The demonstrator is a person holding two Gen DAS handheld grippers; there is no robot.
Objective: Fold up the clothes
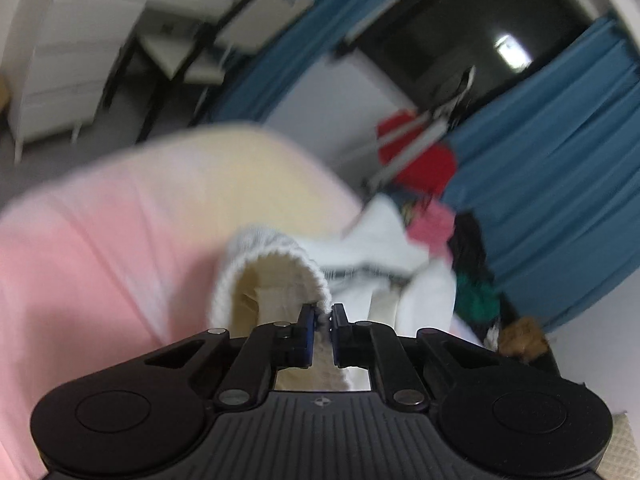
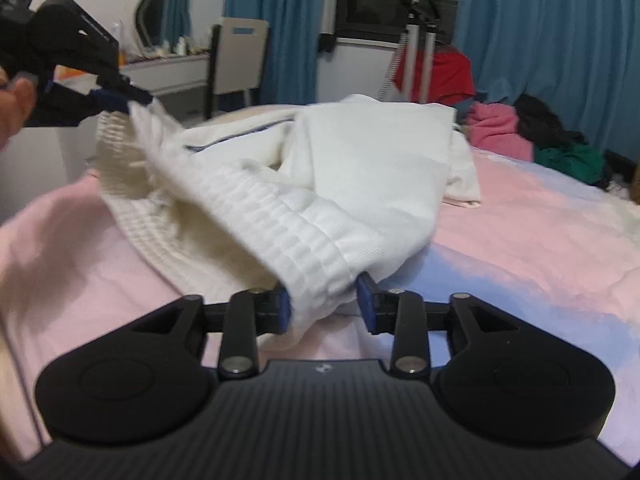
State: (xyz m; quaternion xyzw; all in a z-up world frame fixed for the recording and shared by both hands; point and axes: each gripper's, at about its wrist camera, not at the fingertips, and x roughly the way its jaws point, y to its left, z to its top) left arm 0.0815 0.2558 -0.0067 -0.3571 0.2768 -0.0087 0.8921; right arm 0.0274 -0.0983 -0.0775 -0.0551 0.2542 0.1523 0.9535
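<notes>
The left gripper (image 1: 323, 312) is pinched nearly closed on the ribbed hem of a white knit sweater (image 2: 352, 160), lifting that edge off the pink bedsheet (image 2: 540, 240) — from the right wrist view it appears at the upper left (image 2: 132, 100), clamped on the same cloth. The right gripper (image 2: 322, 306) grips a bunched fold of the ribbed hem between its blue pads (image 2: 283, 312), its jaws held moderately apart by the thick fabric. The rest of the sweater lies crumpled on the bed, well apart from a pile of clothes (image 2: 552, 140) — pink, black, green — by the blue curtains (image 2: 560, 32).
</notes>
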